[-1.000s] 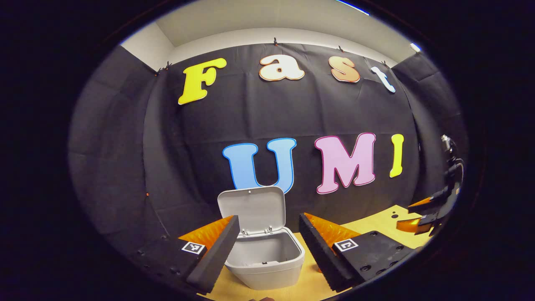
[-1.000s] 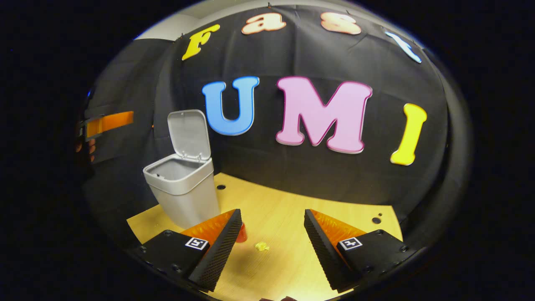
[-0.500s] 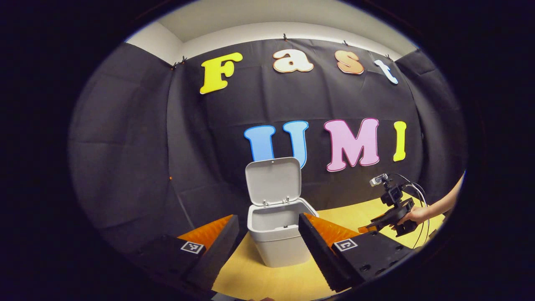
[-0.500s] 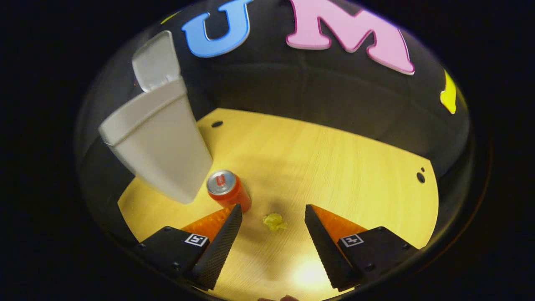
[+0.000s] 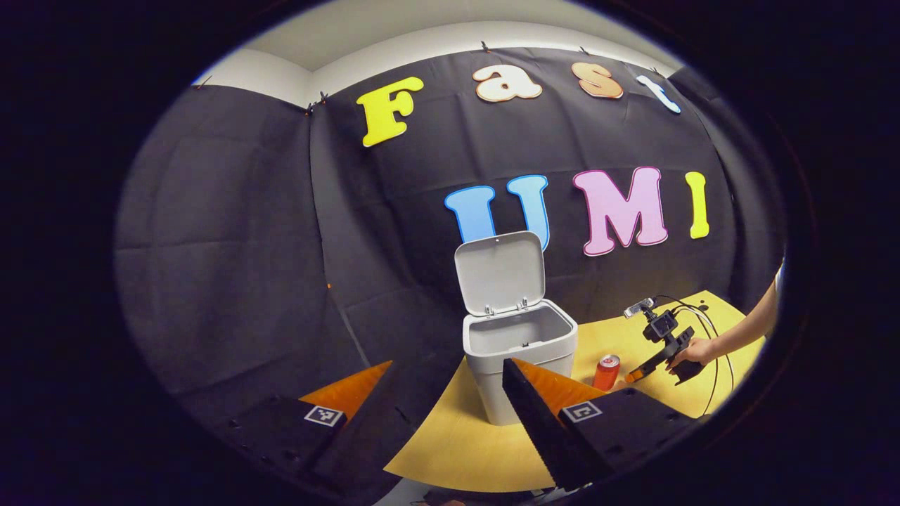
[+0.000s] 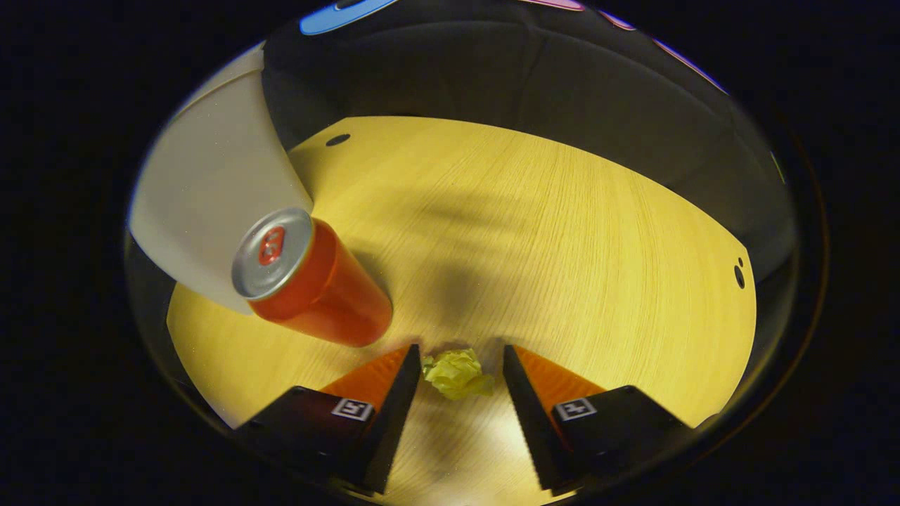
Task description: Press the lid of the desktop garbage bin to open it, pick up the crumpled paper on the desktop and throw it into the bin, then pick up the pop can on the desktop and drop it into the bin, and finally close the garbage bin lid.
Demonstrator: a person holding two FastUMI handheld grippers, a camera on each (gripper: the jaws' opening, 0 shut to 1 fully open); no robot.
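Observation:
The grey bin (image 5: 519,365) stands on the wooden table with its lid (image 5: 500,273) up. My left gripper (image 5: 450,383) is open, held off the table's left edge short of the bin. An upright red pop can (image 5: 607,372) stands just right of the bin. In the right gripper view the can (image 6: 309,277) is close on the left, beside the bin's wall (image 6: 211,183). The yellow crumpled paper (image 6: 457,373) lies on the table between the fingers of my open right gripper (image 6: 460,355); the left finger is near it, the right one apart. The right gripper (image 5: 664,351), in a hand, is low over the table.
The wooden table (image 6: 548,232) has small holes at its far left (image 6: 338,140) and right (image 6: 738,274) edges. Black cloth walls close the back and sides. Cables (image 5: 703,330) trail from the right gripper. The table's left edge (image 5: 422,436) drops off near my left gripper.
My right gripper has dropped to the table and narrowed around the paper. My left gripper has drawn back and left, away from the bin. The lid stays up.

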